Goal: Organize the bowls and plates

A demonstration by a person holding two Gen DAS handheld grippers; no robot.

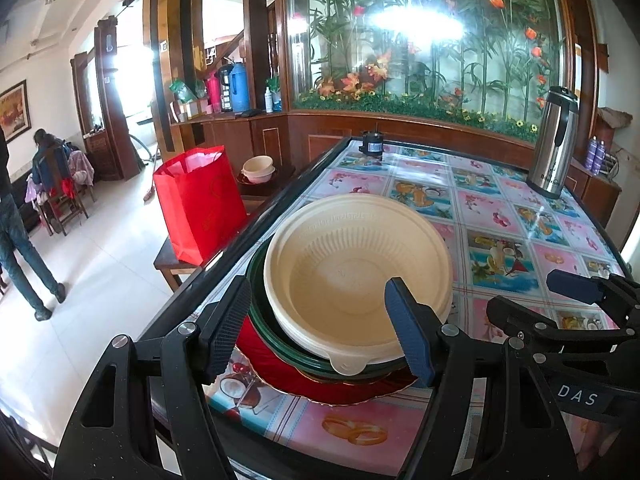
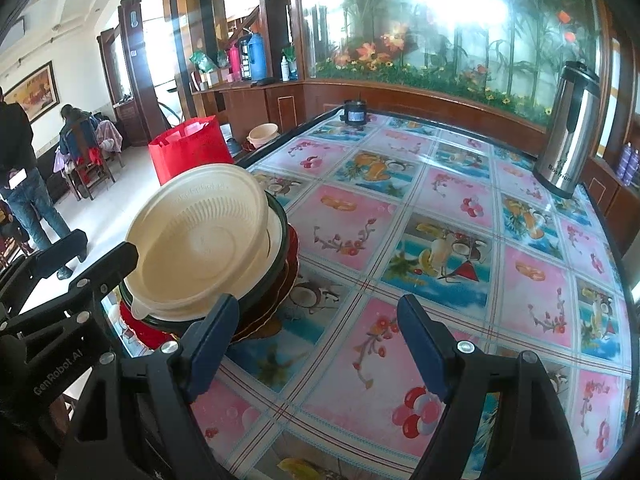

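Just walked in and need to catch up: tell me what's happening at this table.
A person holds two grippers over a stack of dishes: a cream plastic bowl on top, a dark green bowl under it, red plates at the bottom. The left gripper is open around the stack's near edge; the right gripper is open over the patterned tablecloth, empty.

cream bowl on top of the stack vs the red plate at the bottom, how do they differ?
The cream bowl is deep with ribbed inner walls; the red plate is shallow with a scalloped gold edge. The bowl is fully exposed on top; the plate is mostly covered, only its rim showing. The bowl's rim carries a small pull tab; none shows on the plate. Both are round and sit in one stack near the table edge.
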